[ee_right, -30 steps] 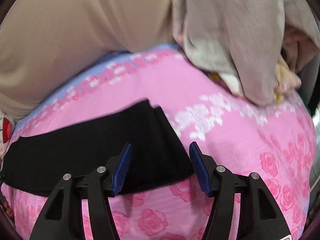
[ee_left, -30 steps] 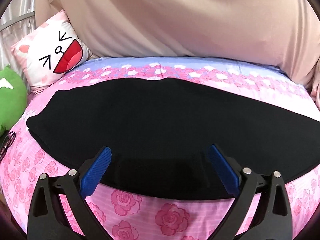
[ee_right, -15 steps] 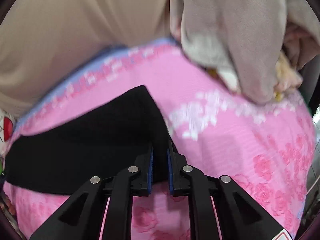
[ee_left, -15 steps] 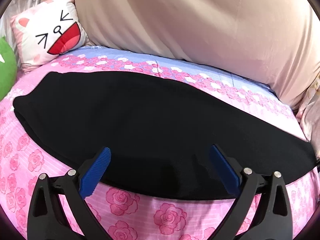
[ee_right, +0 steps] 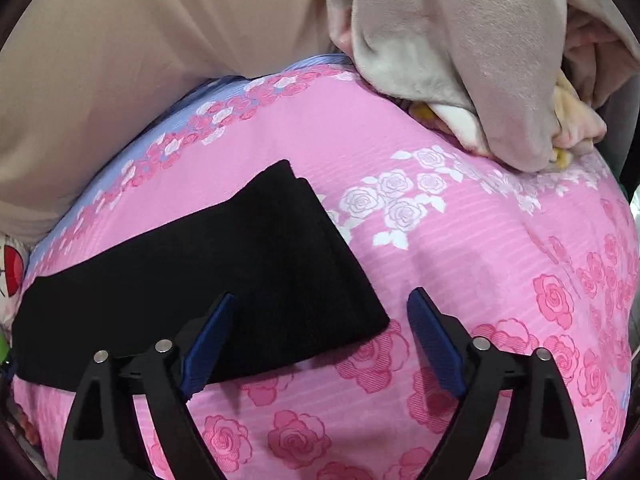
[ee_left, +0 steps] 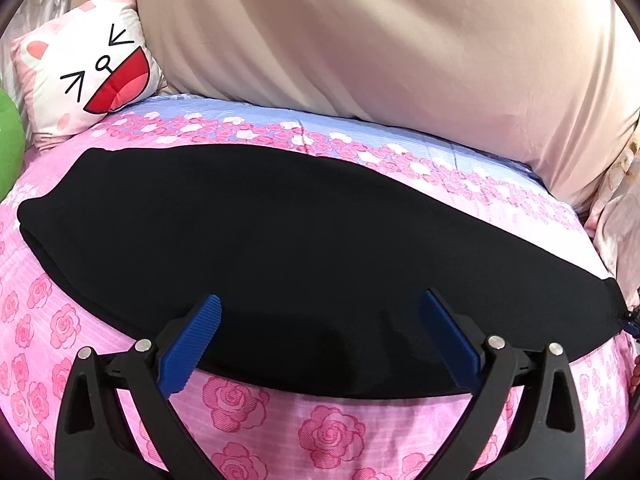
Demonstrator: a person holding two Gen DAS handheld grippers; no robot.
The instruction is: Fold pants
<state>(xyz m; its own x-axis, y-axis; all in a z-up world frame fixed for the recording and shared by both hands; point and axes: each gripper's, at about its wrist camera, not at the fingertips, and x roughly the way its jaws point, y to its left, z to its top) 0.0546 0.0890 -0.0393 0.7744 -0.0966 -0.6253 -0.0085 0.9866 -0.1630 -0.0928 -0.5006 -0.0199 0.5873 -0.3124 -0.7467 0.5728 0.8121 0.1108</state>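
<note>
With the black pants lying as a long strip across the pink rose bedspread, the left gripper spread empty and the right gripper just reopened around their end, a shallow pinch could catch only one layer and undo the fold.

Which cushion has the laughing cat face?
The white and pink cushion by the bed's far corner; the green cushion beside it shows no face.
</note>
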